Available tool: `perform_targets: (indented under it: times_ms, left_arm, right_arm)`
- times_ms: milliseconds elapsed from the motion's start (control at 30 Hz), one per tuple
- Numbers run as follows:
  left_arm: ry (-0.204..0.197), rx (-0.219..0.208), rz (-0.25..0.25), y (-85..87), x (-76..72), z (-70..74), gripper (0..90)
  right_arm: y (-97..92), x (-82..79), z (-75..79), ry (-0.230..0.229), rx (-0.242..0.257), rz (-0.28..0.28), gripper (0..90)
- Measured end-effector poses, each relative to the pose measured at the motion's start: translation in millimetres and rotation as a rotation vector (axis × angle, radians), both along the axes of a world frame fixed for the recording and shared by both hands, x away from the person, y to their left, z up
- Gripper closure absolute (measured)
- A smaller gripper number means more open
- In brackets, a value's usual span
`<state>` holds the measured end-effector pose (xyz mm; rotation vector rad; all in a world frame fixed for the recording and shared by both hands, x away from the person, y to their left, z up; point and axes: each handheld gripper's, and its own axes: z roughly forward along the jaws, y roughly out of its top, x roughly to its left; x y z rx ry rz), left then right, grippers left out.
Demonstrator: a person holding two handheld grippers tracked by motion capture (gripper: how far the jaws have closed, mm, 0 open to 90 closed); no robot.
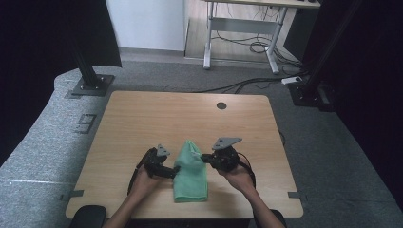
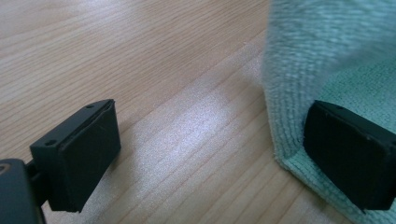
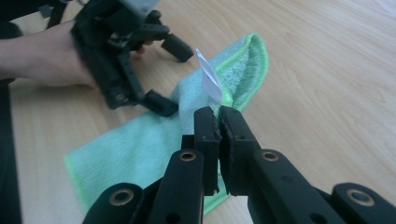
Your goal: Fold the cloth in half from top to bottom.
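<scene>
A green cloth [image 1: 191,173] lies folded lengthwise on the wooden table [image 1: 142,118] near its front edge. My right gripper [image 1: 205,156] is shut on the cloth's right edge and holds that edge raised off the table. In the right gripper view the jaws [image 3: 218,116] pinch the cloth [image 3: 135,149] just below its white tag [image 3: 210,77]. My left gripper [image 1: 173,171] stands open at the cloth's left side. In the left gripper view [image 2: 215,154] one pad rests over the cloth's edge [image 2: 327,60], the other over bare wood. The left gripper [image 3: 170,77] also shows beyond the cloth.
A round cable hole [image 1: 221,105] sits at the table's far edge. Two black posts on base plates [image 1: 92,84] stand on the grey carpet behind the table. A desk frame [image 1: 242,28] with cables stands farther back.
</scene>
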<state>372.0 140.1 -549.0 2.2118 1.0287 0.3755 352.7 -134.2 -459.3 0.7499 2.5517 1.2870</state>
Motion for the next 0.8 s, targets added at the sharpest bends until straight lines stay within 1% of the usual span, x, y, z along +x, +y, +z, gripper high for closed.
perform_targets:
  times_ms: [200, 433, 667, 800]
  left_arm:
    - [0.000, -0.001, 0.001, -0.1, -0.1, -0.1, 4.3]
    - [-0.001, -0.001, 0.002, -0.1, -0.1, -0.1, 4.3]
    - [0.000, -0.001, 0.001, 0.0, 0.0, -0.1, 4.3]
    - [0.000, -0.002, -0.008, 0.4, 0.4, -0.1, 4.1]
  right_arm:
    - [-2.1, -13.3, -8.4, 0.016, -0.001, 0.027, 85.1]
    - [-2.6, -27.1, -33.5, 0.064, -0.031, 0.046, 85.1]
    - [-1.6, -33.0, -54.9, 0.112, -0.058, 0.053, 84.9]
    - [-0.6, -32.9, -65.0, 0.134, -0.078, 0.041, 84.7]
